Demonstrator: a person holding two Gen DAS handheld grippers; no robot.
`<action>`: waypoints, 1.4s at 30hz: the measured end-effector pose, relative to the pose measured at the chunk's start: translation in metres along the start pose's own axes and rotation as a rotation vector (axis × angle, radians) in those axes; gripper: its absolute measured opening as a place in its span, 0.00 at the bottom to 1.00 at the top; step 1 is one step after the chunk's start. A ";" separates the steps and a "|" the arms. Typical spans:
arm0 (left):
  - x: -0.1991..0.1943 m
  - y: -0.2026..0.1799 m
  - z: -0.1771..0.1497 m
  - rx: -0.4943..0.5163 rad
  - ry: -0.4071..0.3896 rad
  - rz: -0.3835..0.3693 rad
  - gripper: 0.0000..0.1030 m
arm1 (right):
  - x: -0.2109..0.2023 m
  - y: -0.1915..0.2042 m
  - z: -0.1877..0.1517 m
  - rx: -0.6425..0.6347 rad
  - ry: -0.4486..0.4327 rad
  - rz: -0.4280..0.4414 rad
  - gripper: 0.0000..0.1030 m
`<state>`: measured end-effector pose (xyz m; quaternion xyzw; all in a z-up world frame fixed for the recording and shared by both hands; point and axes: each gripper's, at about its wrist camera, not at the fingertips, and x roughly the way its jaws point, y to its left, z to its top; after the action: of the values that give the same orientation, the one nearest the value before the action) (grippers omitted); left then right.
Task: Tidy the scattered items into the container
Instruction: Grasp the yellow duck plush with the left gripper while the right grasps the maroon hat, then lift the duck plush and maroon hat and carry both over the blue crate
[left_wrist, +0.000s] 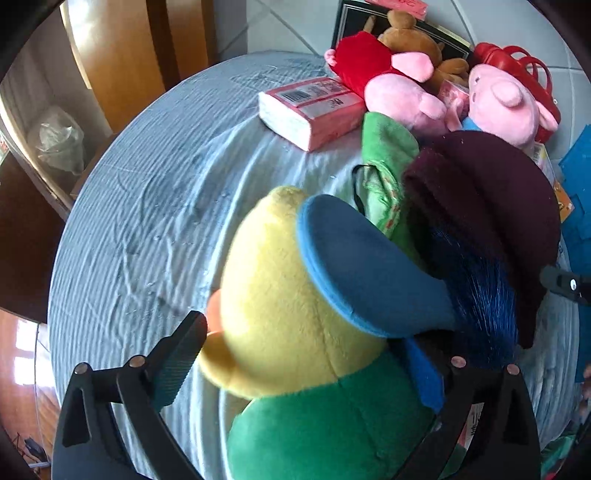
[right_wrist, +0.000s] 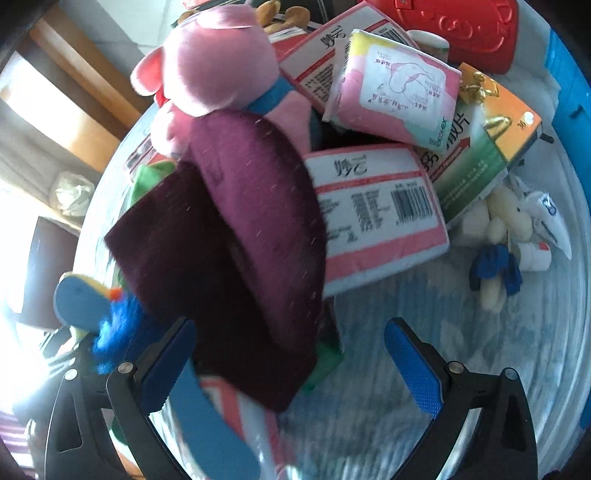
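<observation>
Yellow plush (left_wrist: 280, 295) | head pointing away | left fingers (left_wrist: 173, 365) apparently grasping it | right fingers (right_wrist: 417, 373) released

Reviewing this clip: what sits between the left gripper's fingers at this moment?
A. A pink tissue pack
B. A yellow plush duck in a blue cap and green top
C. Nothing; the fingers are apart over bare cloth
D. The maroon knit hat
B. In the left wrist view the yellow plush duck fills the space between the left gripper fingers, while the maroon knit hat and the tissue pack lie farther ahead.
</observation>
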<state>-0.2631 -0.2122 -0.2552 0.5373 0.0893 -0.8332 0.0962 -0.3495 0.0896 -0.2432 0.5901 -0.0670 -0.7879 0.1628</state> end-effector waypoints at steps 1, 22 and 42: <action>0.001 -0.002 0.000 0.003 -0.007 0.005 0.94 | 0.002 -0.001 0.001 0.004 -0.010 0.003 1.00; -0.011 -0.010 -0.003 0.004 -0.057 0.041 0.70 | 0.009 0.010 -0.020 -0.049 -0.003 0.054 0.22; -0.118 0.007 -0.046 -0.017 -0.323 0.170 0.59 | -0.031 0.037 -0.037 -0.100 -0.159 0.114 0.12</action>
<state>-0.1733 -0.1993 -0.1663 0.4014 0.0339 -0.8966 0.1840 -0.3002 0.0682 -0.2143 0.5122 -0.0738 -0.8240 0.2307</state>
